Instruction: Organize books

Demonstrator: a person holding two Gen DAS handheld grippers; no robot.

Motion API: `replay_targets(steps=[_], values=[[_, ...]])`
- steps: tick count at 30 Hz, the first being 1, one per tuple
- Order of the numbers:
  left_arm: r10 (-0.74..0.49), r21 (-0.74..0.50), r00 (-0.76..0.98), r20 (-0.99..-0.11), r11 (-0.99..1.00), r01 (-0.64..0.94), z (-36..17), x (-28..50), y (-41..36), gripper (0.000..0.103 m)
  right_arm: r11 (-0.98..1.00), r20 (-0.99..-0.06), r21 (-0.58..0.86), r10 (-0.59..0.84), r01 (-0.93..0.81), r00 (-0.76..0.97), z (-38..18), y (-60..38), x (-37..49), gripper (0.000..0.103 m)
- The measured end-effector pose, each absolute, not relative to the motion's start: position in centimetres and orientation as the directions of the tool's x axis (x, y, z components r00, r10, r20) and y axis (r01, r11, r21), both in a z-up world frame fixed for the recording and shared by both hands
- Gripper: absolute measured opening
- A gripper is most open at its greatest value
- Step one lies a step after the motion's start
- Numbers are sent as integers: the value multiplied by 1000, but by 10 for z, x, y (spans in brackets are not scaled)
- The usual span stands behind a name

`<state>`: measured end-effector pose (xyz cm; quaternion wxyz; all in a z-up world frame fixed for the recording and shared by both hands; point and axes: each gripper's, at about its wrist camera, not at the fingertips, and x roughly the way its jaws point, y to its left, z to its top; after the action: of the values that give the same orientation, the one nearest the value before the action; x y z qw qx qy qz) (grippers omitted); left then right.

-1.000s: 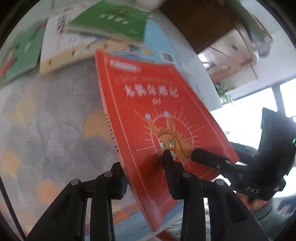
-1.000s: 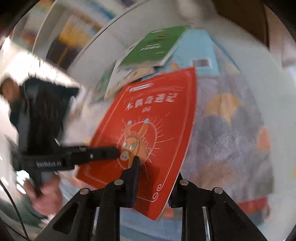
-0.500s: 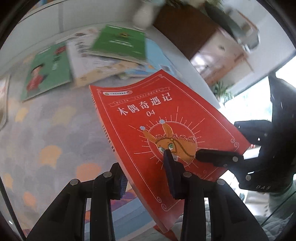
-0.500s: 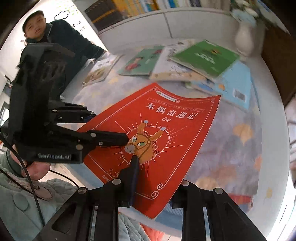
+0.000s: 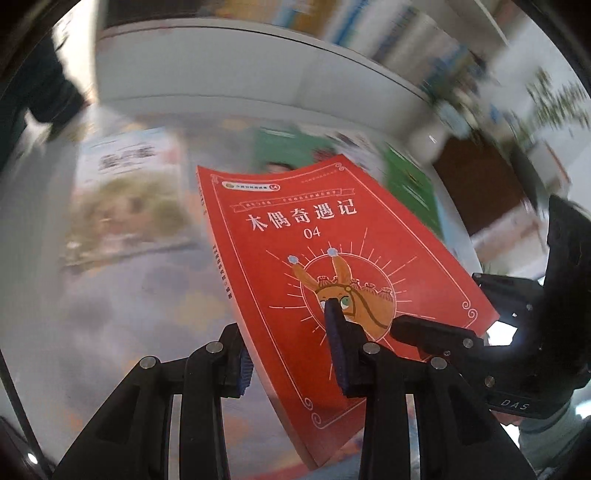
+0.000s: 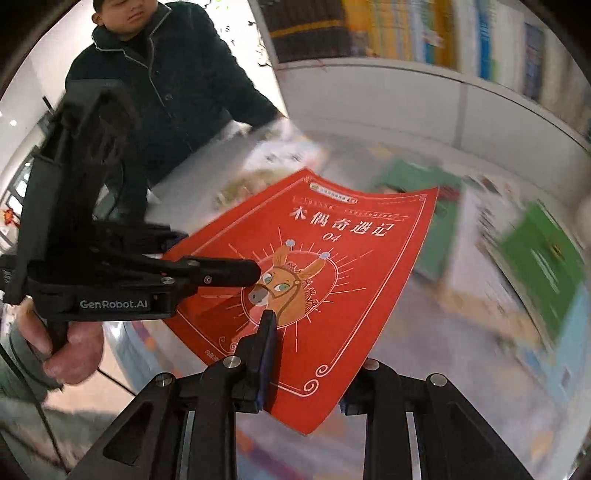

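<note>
- Centre of both wrist views: the red book (image 5: pixel 332 258) (image 6: pixel 325 273), held off the table (image 5: pixel 122 314) (image 6: pixel 443 332) and tilted, cover toward you, with white title characters, "04" and a donkey head in a sunburst ring.
- Lower middle, left wrist view: your left gripper (image 5: pixel 291 339) grasps the book at its near edge; one pad lies on the cover at the donkey's muzzle, the other sits behind the spine side.
- Lower middle, right wrist view: your right gripper (image 6: pixel 306 354) clamps the book's near corner, one finger on the cover below the donkey, the other under the book's right edge.
- Right of the left wrist view: the right gripper (image 5: pixel 406 325) reaches onto the cover from the side.
- Left of the right wrist view: the left gripper (image 6: pixel 255 271) reaches in to the donkey's head; your hand (image 6: pixel 62 350) grips its handle at lower left.
- Upper part of both views, blurred: other books lie flat on the table, among them a green book (image 5: pixel 410 181) (image 6: pixel 539 254) and a pale book (image 5: pixel 129 199).
- Upper left, right wrist view: a person in a dark jacket (image 6: pixel 166 81) beside the table.
- Top of both views: a white shelf (image 5: pixel 258 62) (image 6: pixel 424 92) with a row of books (image 6: pixel 388 29), too blurred to read.
</note>
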<state>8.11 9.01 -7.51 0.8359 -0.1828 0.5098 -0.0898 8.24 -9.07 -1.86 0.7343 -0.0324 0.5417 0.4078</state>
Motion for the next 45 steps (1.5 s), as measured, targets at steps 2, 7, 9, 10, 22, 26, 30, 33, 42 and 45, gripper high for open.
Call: replay_targets(steps=[2, 7, 9, 10, 22, 26, 30, 33, 42, 45], values=[[-327, -406, 471, -820, 911, -76, -82, 86, 120, 30, 639, -812, 407, 581, -652, 63, -26, -49, 95, 26], [-311, -426, 486, -817, 893, -144, -102, 102, 189, 30, 610, -807, 410, 589, -678, 42, -41, 25, 116, 26], [-338, -469, 494, -801, 868, -166, -112, 111, 217, 30, 609, -802, 423, 596, -670, 36, -49, 49, 127, 26], [-350, -484, 497, -794, 858, -170, -114, 114, 226, 30, 610, -800, 429, 599, -666, 33, -51, 54, 131, 26], [-386, -520, 454, -803, 825, -219, -174, 154, 282, 34, 662, -800, 536, 597, -524, -64, -115, 108, 184, 27], [-411, -567, 473, -780, 784, -254, -185, 160, 300, 34, 691, -809, 545, 582, -475, -81, -135, 116, 193, 27], [-381, -566, 499, -778, 769, -297, -186, 167, 311, 34, 711, -805, 561, 589, -425, -78, -145, 119, 201, 27], [-369, -559, 502, -782, 772, -303, -185, 166, 313, 34, 723, -817, 544, 571, -426, -75, -148, 123, 205, 27], [-337, -545, 517, -787, 772, -328, -184, 157, 313, 34, 725, -852, 477, 520, -496, -58, -146, 135, 204, 31], [-340, -554, 516, -786, 758, -345, -184, 151, 320, 34, 722, -845, 495, 530, -483, -73, -148, 134, 206, 32]])
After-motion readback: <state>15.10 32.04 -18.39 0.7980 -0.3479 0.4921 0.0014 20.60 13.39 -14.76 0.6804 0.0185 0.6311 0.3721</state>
